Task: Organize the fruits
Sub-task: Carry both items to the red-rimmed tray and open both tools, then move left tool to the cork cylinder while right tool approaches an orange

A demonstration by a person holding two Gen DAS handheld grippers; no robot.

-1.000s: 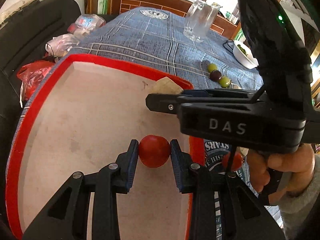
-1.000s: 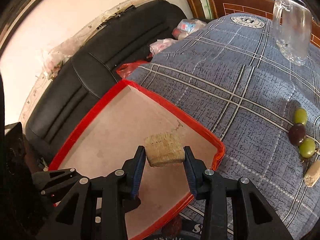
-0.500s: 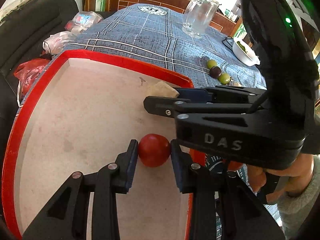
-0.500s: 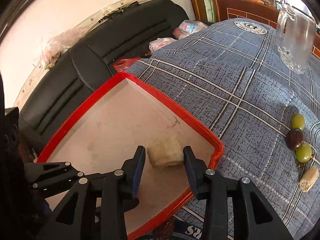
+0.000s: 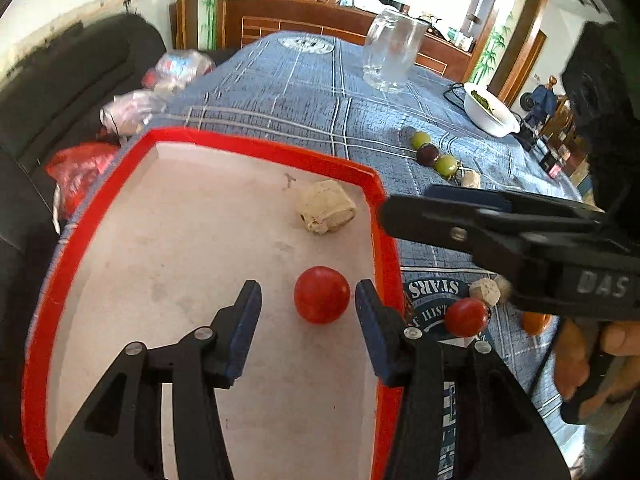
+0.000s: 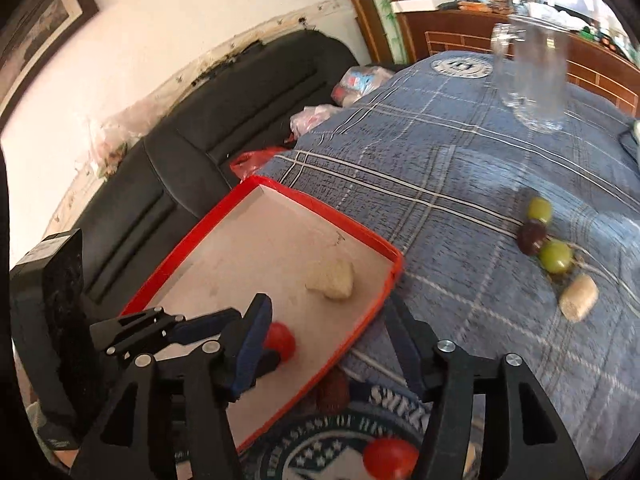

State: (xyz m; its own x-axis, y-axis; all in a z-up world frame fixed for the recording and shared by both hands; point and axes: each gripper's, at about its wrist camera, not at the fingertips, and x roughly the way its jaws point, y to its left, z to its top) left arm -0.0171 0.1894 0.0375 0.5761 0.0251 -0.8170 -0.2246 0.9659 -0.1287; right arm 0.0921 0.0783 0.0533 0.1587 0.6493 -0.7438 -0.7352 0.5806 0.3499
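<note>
We see a white wall (image 6: 200,32) on the left, stained and flaking along its lower edge; a dark picture frame (image 6: 52,12) hangs high in its left corner; below the wall runs a black leather sofa (image 6: 224,120), its padded back close against the left edge of the table; the table wears a blue plaid cloth (image 5: 288,92) with a round white emblem near its far edge; beyond that edge stands a brown wooden sideboard (image 5: 296,20), cluttered on top; bamboo-painted green trim (image 5: 208,0) flanks a wooden door frame; bright daylight pours in behind the sideboard; a wooden doorway (image 5: 520,60) opens at the far right.
</note>
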